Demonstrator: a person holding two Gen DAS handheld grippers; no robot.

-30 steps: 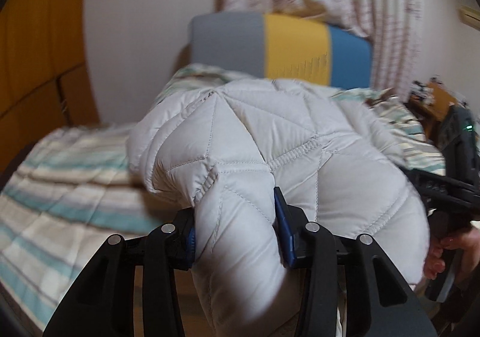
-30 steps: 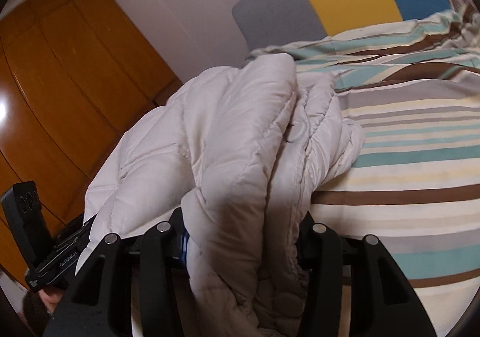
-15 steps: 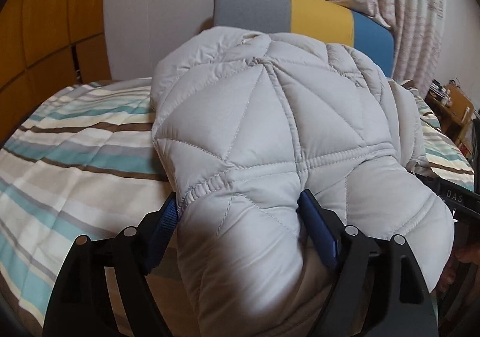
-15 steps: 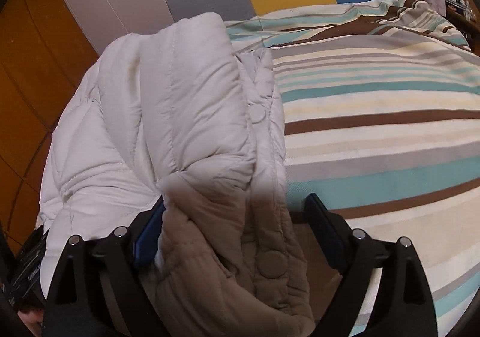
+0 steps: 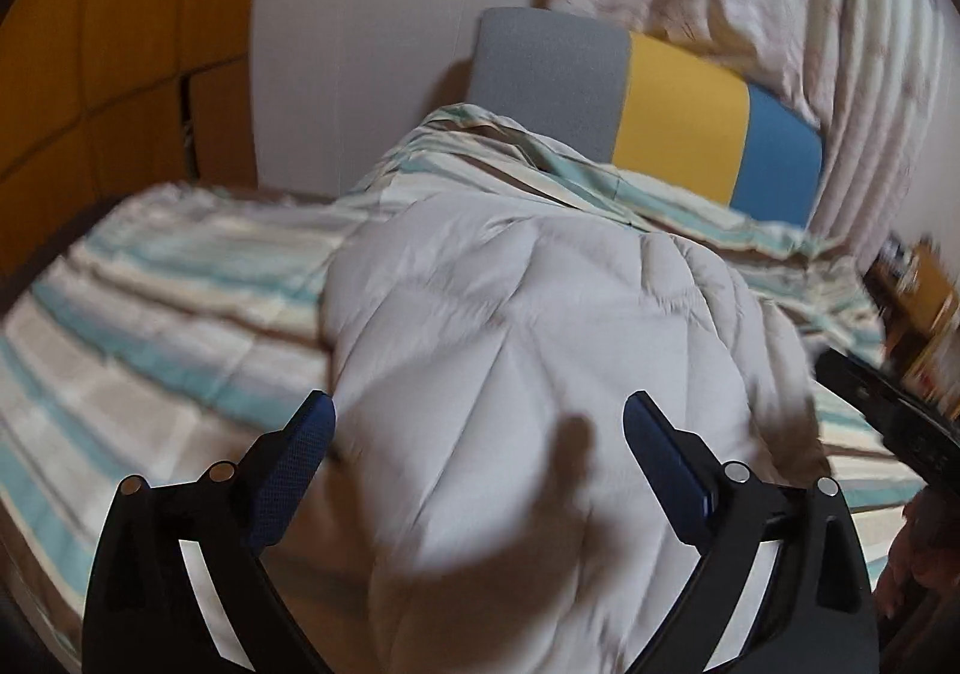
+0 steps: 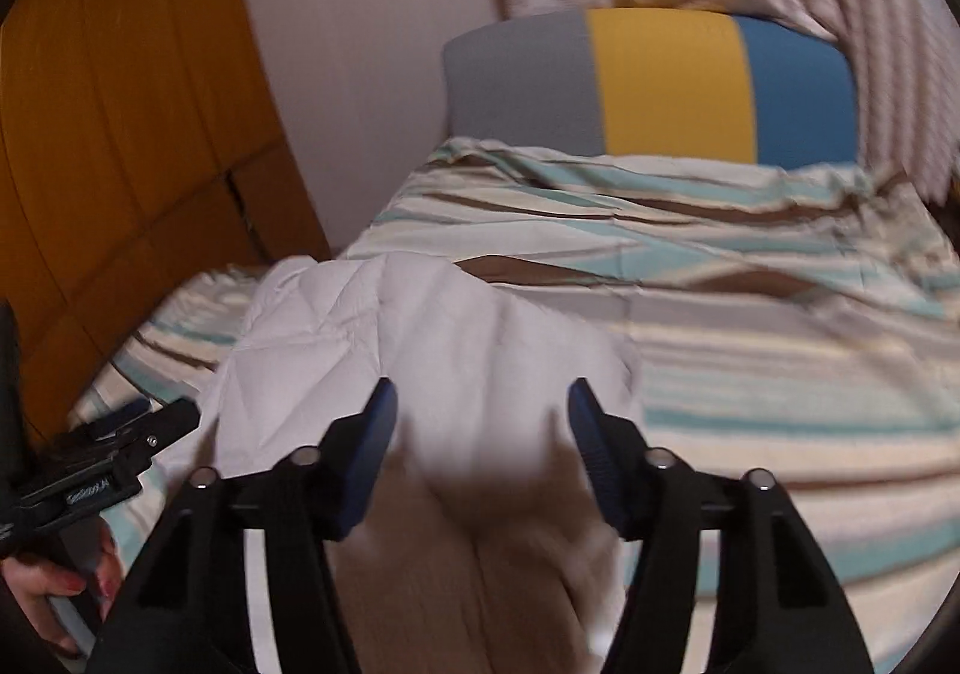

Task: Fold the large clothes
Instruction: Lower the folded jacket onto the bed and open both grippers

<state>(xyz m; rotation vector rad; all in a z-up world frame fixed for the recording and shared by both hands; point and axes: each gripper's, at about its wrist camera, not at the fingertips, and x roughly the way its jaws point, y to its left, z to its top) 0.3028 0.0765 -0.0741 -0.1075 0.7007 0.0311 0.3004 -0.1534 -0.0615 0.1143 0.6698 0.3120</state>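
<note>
Jacket [image 5: 540, 374] lies released on bed [image 5: 150, 326]. Left gripper [image 5: 477, 470] has just spread wide; right gripper [image 6: 483, 452] just narrowed, pads clear of fabric. Padding is soft, springy, slippery: grasp hem edges.

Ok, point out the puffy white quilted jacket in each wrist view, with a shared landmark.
Left wrist: puffy white quilted jacket lies centre, running to the bottom edge.
Right wrist: it lies left of centre, low.
Shared landmark: grey, yellow and blue headboard beyond it.
</note>
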